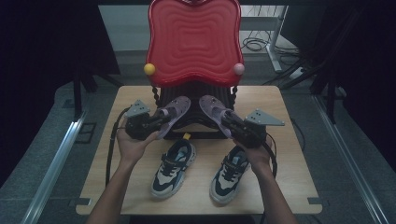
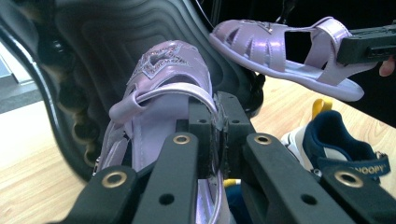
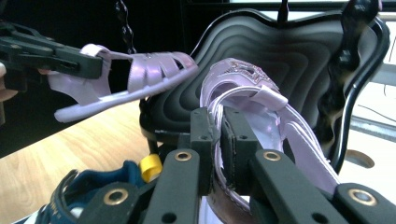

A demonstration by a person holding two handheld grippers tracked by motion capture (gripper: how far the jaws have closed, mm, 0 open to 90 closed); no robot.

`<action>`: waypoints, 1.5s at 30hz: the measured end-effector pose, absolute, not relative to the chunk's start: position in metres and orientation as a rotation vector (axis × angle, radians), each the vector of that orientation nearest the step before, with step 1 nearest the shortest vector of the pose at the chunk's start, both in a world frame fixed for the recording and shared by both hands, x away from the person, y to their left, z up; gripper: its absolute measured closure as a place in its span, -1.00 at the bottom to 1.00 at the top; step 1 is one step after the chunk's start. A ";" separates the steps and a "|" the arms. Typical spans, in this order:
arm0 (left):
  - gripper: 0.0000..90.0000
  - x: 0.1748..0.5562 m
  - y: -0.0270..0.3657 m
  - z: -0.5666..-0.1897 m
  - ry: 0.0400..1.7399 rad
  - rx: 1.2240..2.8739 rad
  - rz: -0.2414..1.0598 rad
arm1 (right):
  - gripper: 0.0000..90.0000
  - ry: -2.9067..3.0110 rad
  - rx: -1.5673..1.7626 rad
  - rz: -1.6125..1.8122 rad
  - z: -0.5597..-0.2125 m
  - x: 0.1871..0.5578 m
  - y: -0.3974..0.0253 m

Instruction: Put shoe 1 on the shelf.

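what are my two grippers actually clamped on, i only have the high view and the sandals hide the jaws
Observer: The left gripper is shut on the heel strap of the left sandal.
Operator: and the other one
Observer: The right gripper is shut on the strap of the right sandal, the same way.
Operator: anything printed on the sneakers
Observer: The left gripper view shows "SNOOPY" lettering on the navy strap of the left sneaker.
Operator: what is that yellow bit between them
Observer: A yellow pull loop at the heel of that sneaker.
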State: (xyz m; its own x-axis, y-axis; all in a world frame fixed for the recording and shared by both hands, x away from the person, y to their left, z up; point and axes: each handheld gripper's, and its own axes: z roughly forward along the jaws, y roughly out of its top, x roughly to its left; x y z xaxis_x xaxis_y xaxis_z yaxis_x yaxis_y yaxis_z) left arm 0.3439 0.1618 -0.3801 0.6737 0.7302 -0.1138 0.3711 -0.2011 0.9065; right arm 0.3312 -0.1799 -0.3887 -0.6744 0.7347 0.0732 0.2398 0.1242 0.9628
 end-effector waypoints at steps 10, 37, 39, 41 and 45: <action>0.91 0.356 0.144 -0.378 0.877 1.798 0.449 | 0.87 1.950 0.962 1.587 -0.384 0.347 -0.169; 0.91 0.393 0.115 -0.395 0.870 1.721 0.610 | 0.85 1.801 0.997 1.541 -0.394 0.383 -0.128; 0.91 0.395 0.113 -0.396 0.876 1.718 0.629 | 0.85 1.788 1.005 1.548 -0.396 0.386 -0.126; 0.91 0.397 0.112 -0.397 0.871 1.727 0.639 | 0.85 1.784 1.004 1.544 -0.397 0.388 -0.124; 0.90 0.399 0.113 -0.399 0.865 1.744 0.669 | 0.85 1.785 1.011 1.536 -0.400 0.391 -0.121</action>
